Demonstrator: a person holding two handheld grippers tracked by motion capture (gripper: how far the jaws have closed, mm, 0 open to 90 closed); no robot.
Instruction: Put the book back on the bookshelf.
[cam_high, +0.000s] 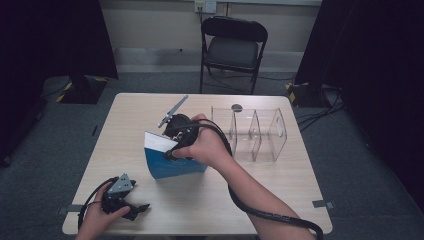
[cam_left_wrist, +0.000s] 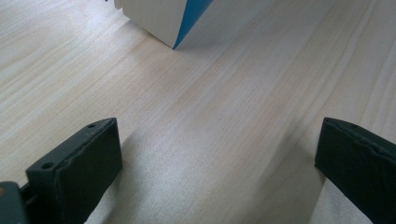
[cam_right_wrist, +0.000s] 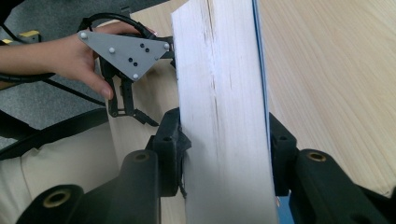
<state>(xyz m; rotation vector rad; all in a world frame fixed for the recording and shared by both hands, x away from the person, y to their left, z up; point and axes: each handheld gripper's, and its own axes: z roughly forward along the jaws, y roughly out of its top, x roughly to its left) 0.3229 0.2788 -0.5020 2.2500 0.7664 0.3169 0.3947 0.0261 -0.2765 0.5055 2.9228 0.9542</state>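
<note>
Here the right gripper (cam_high: 176, 136) has its fingers (cam_right_wrist: 170, 154) clamped on a blue-covered book (cam_high: 167, 160), one finger against each cover, with the white page block between them as seen in the right gripper view. The book stands tilted near the middle of the counter (cam_high: 280, 185), its lower edge resting on the wood and its upper edge leaning toward the left. The long axis of its page edge runs roughly away from the right gripper's camera, down toward the counter.

The left gripper (cam_high: 131, 207) lies low at the near left corner of the counter, well apart from the book. Its fingers (cam_left_wrist: 79, 163) stand wide apart with nothing between them but bare wood, and a lower corner of the book shows ahead of them in the left gripper view.

A clear acrylic divided organizer (cam_high: 255, 132) stands just to the right of the right hand (cam_high: 207, 147). The right hand is judged much the nearer to it; any transfer of the book there would turn on swinging the book rightward.
</note>
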